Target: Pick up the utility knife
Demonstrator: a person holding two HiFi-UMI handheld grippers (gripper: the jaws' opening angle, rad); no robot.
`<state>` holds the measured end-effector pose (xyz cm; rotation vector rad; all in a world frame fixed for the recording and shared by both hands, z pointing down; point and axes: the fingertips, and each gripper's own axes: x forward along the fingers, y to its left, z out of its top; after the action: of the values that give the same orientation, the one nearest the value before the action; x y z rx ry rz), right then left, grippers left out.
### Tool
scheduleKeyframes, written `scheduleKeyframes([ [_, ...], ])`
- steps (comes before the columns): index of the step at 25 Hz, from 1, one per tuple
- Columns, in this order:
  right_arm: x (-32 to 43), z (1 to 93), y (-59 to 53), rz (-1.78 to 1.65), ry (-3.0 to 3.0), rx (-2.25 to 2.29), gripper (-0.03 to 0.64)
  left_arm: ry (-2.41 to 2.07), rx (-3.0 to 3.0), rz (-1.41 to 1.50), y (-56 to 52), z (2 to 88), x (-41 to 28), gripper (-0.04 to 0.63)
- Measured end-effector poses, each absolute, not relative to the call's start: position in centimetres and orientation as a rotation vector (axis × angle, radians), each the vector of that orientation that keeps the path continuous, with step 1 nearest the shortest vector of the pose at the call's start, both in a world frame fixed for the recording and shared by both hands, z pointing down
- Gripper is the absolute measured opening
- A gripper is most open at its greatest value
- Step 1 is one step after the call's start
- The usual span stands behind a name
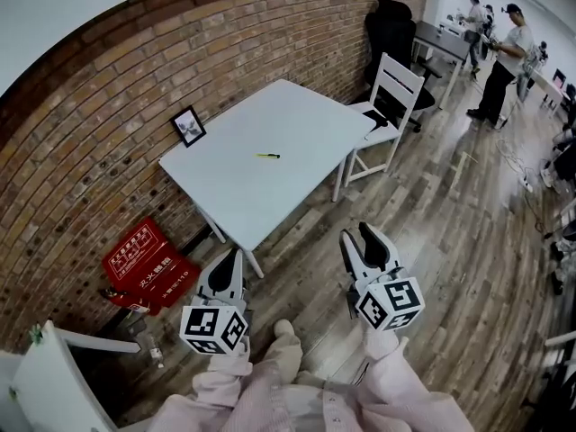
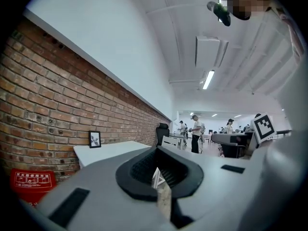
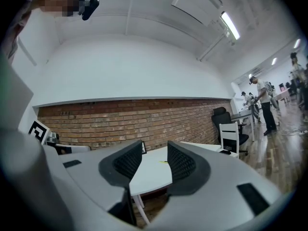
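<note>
The utility knife point(image 1: 267, 156), small and yellow-green, lies near the middle of the white table point(image 1: 288, 115) by the brick wall. Both grippers hang over the wooden floor, well short of the table's near corner. My left gripper point(image 1: 231, 259) has its jaws together with nothing held. My right gripper point(image 1: 357, 238) stands open and empty. In the right gripper view, the knife point(image 3: 163, 161) shows as a tiny yellow streak on the table point(image 3: 149, 172), framed between that gripper's point(image 3: 154, 160) spread pads. The left gripper view shows the table point(image 2: 110, 150) beyond the closed left gripper point(image 2: 156, 153).
A small framed picture point(image 1: 188, 126) stands at the table's back corner against the wall. A white chair point(image 1: 393, 93) sits at the table's far end, with a black office chair point(image 1: 389, 30) behind it. A red box point(image 1: 148, 266) lies on the floor left. People point(image 1: 504, 57) stand far right.
</note>
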<state>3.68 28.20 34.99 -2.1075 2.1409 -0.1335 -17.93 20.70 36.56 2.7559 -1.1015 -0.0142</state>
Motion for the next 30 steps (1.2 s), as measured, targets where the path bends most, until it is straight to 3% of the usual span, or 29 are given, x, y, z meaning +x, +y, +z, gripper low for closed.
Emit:
scheduleKeyframes([
  [30, 6.0, 37.8, 10.8, -0.25, 2.222, -2.073, 0.146, -1.093, 2.694, 0.043, 4.4, 39.1, -14.2, -0.006],
])
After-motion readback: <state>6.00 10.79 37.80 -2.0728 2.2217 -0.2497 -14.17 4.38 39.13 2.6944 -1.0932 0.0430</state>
